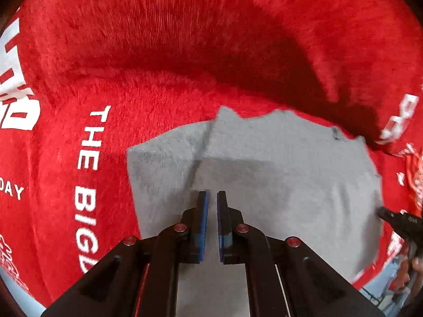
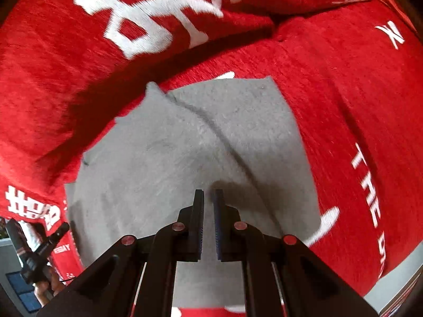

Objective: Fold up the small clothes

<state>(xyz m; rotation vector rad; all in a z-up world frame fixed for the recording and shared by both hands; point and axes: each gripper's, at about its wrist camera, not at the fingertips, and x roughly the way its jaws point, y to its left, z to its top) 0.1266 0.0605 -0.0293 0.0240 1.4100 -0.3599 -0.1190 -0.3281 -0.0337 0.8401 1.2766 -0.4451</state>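
A small grey cloth (image 1: 277,163) lies flat on a red plush blanket (image 1: 158,52), with one fold line running across it. It also shows in the right wrist view (image 2: 185,145). My left gripper (image 1: 212,198) hovers over the cloth's near part, its jaws nearly closed with a narrow gap and nothing between them. My right gripper (image 2: 208,195) hovers over the cloth near the fold line, jaws likewise nearly closed and empty. The right gripper's tip (image 1: 391,218) shows at the cloth's right edge in the left wrist view. The left gripper (image 2: 50,240) shows at the lower left in the right wrist view.
The red blanket (image 2: 357,92) carries white printed letters and covers the whole surface. A raised fold of blanket (image 2: 79,92) lies behind the cloth and casts a dark shadow. A pale floor edge (image 2: 396,285) shows at the lower right.
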